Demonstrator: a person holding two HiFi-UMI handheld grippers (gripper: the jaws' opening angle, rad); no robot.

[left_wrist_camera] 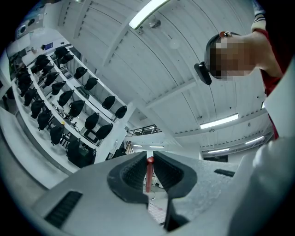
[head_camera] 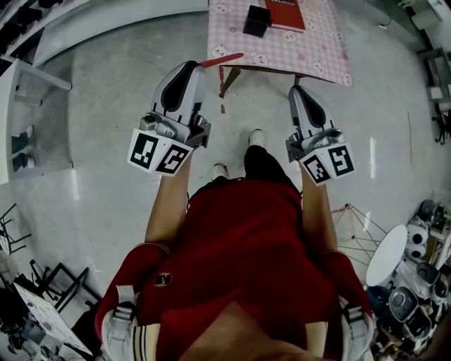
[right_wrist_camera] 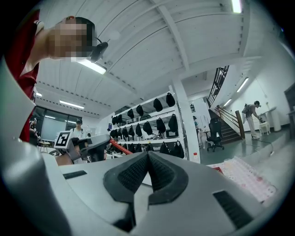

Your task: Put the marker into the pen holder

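Far ahead, the pink-checked bench point(head_camera: 310, 56) carries a black square pen holder point(head_camera: 256, 21) with a red book point(head_camera: 287, 14) just to its right. Grey floor point(head_camera: 113, 99) spreads to the near side of it. The left tool point(head_camera: 196, 68) is clamped on the slim red marker point(head_camera: 224, 59), whose free end pokes toward the bench's near left corner, well apart from the holder. The right tool point(head_camera: 296, 90) has its jaws pressed together with nothing between them.
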